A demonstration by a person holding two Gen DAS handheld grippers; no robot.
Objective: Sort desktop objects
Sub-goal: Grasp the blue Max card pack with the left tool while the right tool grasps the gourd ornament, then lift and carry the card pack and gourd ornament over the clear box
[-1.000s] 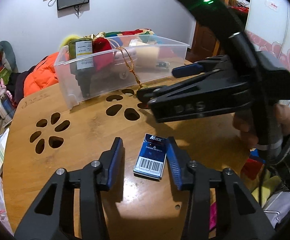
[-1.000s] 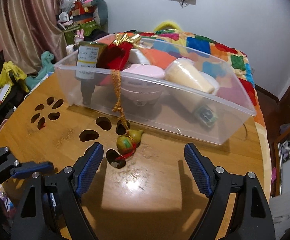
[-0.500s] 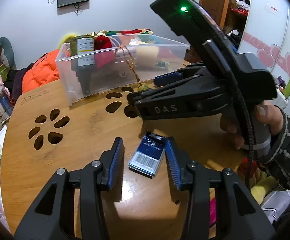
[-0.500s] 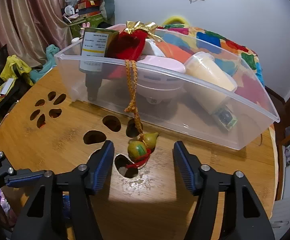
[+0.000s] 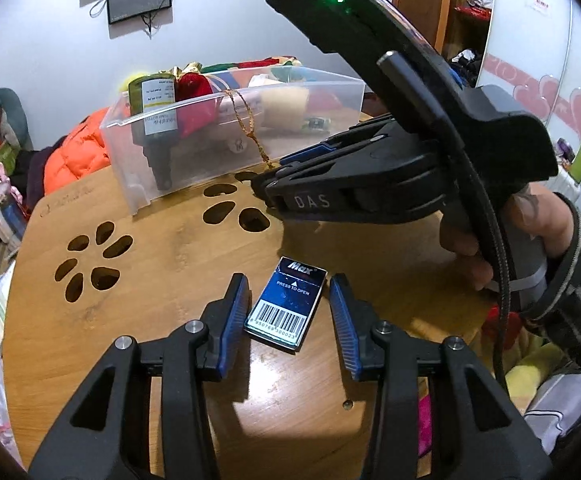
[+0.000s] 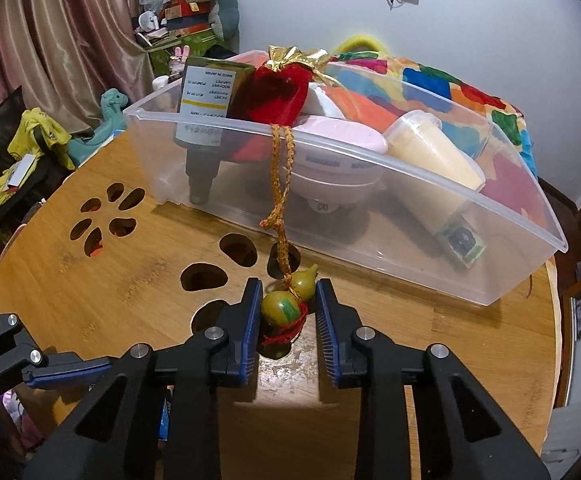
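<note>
A blue "Max" box [image 5: 286,307] lies flat on the wooden table [image 5: 170,256], between the fingers of my open left gripper [image 5: 288,314], with gaps on both sides. In the right wrist view a green gourd charm [image 6: 288,300] on a gold cord [image 6: 280,184] hangs from the red pouch [image 6: 276,94] in the clear bin [image 6: 370,216]. My right gripper [image 6: 288,312] has closed around the gourd, its left pad touching; a narrow gap shows on the right. The right gripper also shows in the left wrist view [image 5: 264,190].
The bin holds a dark bottle [image 6: 206,120], a pink-lidded bowl [image 6: 338,160] and a cream cup [image 6: 430,160]. Paw-shaped cut-outs [image 6: 226,264] pierce the tabletop. Clothes and toys [image 6: 38,148] crowd the left; a bright quilt [image 6: 450,92] lies behind the bin.
My right gripper moved forward to the gourd and narrowed its jaws around it. My left gripper stayed open around the blue box, shifting slightly.
</note>
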